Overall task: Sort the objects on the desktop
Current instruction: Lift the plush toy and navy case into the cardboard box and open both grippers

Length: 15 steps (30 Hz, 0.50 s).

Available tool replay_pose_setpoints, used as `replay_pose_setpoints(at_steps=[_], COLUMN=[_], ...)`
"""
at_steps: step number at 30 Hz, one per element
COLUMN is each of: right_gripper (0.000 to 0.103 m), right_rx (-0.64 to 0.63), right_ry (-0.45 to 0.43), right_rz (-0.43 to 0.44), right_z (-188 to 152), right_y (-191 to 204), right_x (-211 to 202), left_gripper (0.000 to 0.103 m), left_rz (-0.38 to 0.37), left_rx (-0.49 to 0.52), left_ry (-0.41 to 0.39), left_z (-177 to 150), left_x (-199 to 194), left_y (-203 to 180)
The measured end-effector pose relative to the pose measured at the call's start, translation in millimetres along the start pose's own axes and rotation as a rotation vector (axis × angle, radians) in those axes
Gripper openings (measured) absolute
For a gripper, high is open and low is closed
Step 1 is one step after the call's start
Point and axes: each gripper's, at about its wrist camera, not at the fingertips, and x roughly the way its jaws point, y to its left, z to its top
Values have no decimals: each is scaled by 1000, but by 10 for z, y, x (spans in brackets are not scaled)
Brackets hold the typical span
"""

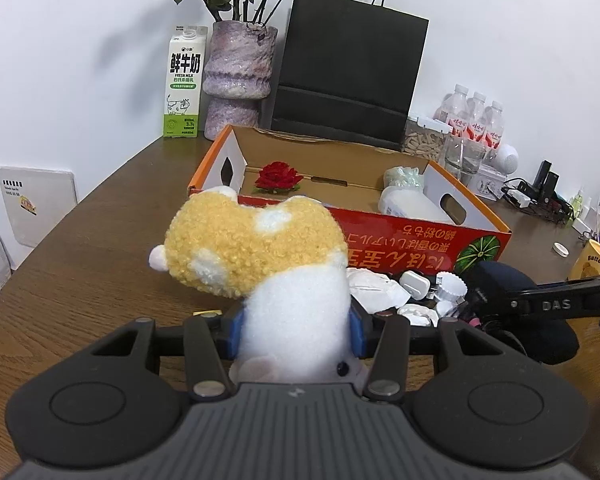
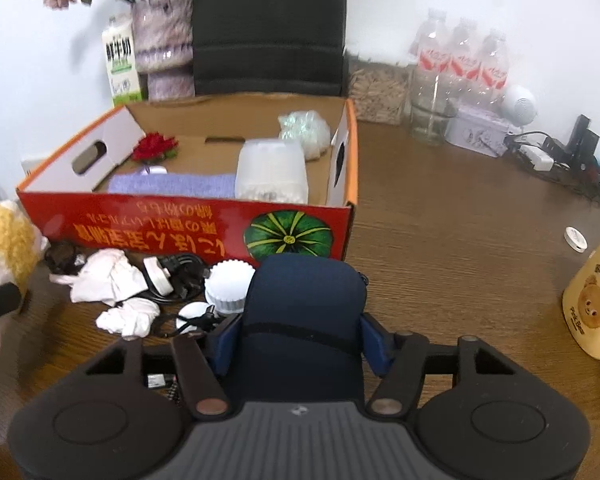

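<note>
My left gripper is shut on a yellow and white plush toy and holds it in front of the red and orange cardboard box. My right gripper is shut on a dark blue pouch just before the same box. The box holds a red fabric rose, a purple cloth, a clear plastic container and a pale bag. Crumpled white tissues, a white charger with black cable and a white ridged cap lie in front of the box.
A milk carton, a purple vase with dried roses, a black paper bag, water bottles and a glass stand at the back. A yellow bear mug stands at the right. Cables lie at the far right.
</note>
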Motion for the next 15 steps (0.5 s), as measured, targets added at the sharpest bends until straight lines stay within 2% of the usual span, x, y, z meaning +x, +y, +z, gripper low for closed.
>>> replay_pose_setpoints(at_steps=[8,15], right_gripper=[61,61], right_rx=[12,7], right_ry=[-75,-158], right_rz=[37,82], right_z=[-46,60], right_y=[-25,53], right_x=[-230,-402], left_gripper=[49,49], left_rz=[-5,-11], left_rx=[11,38], left_ry=[-14,-43], left_z=[26,146], left_x=[-34,-60], left_y=[-42,-119])
